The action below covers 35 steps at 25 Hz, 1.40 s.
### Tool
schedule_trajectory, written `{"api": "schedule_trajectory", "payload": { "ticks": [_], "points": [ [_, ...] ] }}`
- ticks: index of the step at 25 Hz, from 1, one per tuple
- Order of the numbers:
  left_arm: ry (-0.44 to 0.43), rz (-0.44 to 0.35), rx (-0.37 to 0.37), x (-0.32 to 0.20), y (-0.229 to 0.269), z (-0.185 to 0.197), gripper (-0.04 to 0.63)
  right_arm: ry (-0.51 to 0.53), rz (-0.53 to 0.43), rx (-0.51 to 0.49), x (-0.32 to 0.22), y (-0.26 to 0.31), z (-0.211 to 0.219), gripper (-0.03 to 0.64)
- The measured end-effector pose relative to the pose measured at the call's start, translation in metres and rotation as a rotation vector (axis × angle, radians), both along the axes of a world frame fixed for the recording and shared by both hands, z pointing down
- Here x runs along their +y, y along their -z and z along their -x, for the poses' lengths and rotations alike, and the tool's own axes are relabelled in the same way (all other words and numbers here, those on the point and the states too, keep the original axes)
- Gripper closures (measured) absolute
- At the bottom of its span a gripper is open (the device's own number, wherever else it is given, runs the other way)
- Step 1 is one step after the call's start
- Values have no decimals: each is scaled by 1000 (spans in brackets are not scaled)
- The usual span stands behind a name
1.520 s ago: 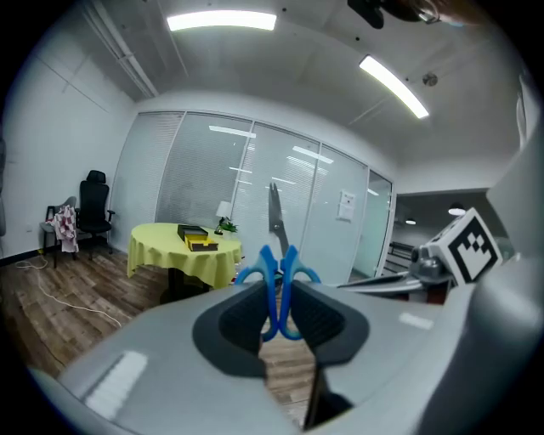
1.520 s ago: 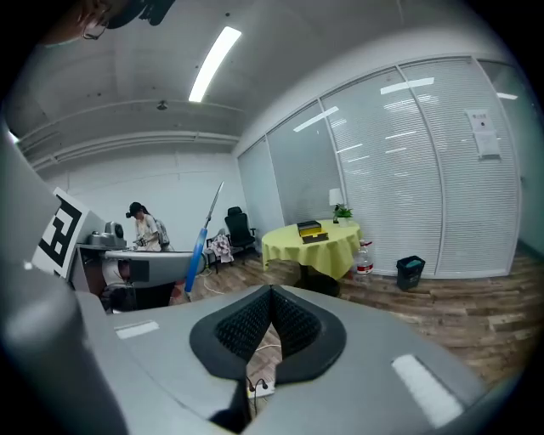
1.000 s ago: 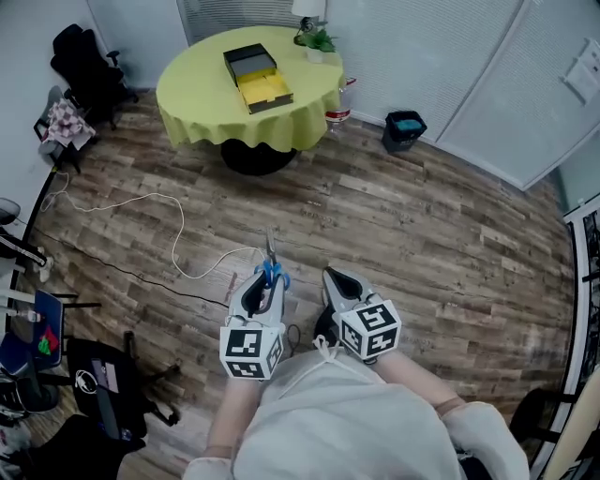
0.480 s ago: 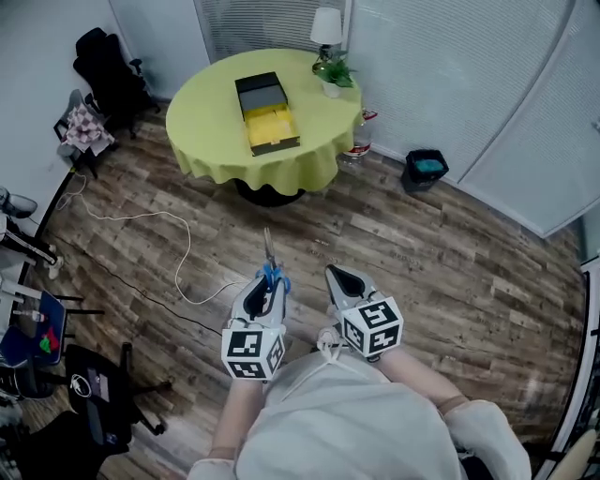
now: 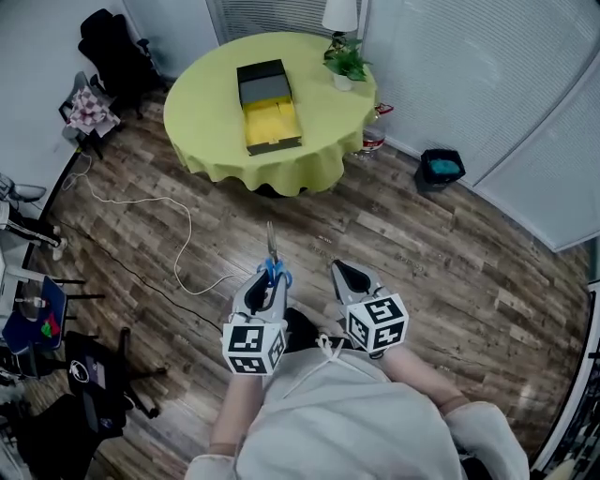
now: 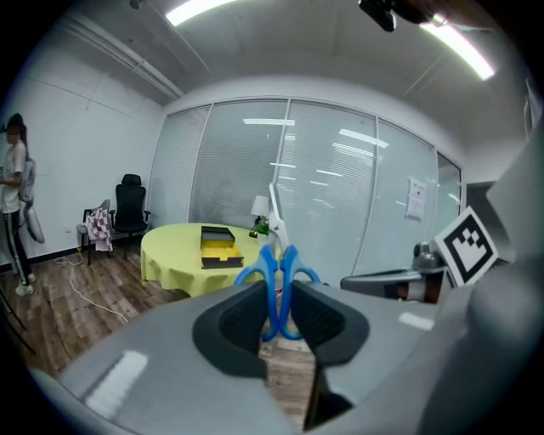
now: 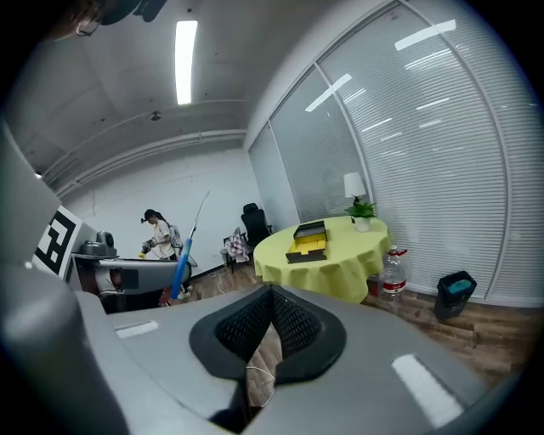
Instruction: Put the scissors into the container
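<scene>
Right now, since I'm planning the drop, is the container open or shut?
Open: the container shows its yellow inside next to its black part.

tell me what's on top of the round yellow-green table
A black container with an open yellow section and a small potted plant sit on the table. A white lamp shows at the far edge; where it stands is hidden.

Our left tongs (image 5: 268, 279) and right tongs (image 5: 345, 275) ride low, close before our chest, side by side, pointing forward. The left tongs are clamped on the blue handles of the scissors (image 5: 271, 253), blades sticking out ahead. The right tongs are closed, empty.
</scene>
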<state>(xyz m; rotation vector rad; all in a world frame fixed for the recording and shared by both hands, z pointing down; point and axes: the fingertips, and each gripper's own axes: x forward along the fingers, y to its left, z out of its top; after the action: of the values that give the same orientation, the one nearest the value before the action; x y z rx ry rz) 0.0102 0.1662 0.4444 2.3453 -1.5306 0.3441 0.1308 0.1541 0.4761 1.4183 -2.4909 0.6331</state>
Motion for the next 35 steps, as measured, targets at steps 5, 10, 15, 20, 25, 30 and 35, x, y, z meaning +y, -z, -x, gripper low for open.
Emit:
{"api": "schedule_trajectory", "payload": {
  "ticks": [5, 10, 15, 20, 25, 30, 35],
  "points": [
    [-7, 13, 4, -43, -9, -6, 508, 10, 20, 11, -37, -11, -2, 618],
    [-32, 13, 20, -100, -17, -6, 508, -13, 23, 33, -88, -18, -2, 617],
    [-73, 19, 35, -179, -16, 1, 508, -43, 32, 59, -160, -16, 5, 617],
    [-100, 11, 48, -265, -7, 22, 508, -50, 22, 91, -243, -6, 29, 618],
    [-87, 21, 75, -344, -5, 48, 508, -40, 7, 113, -323, 2, 52, 618],
    [-68, 51, 65, -395, -14, 69, 508, -25, 11, 109, -378, -4, 71, 617],
    [-56, 103, 42, -420, -32, 79, 508, -29, 32, 101, -415, -17, 77, 618]
  ]
}}
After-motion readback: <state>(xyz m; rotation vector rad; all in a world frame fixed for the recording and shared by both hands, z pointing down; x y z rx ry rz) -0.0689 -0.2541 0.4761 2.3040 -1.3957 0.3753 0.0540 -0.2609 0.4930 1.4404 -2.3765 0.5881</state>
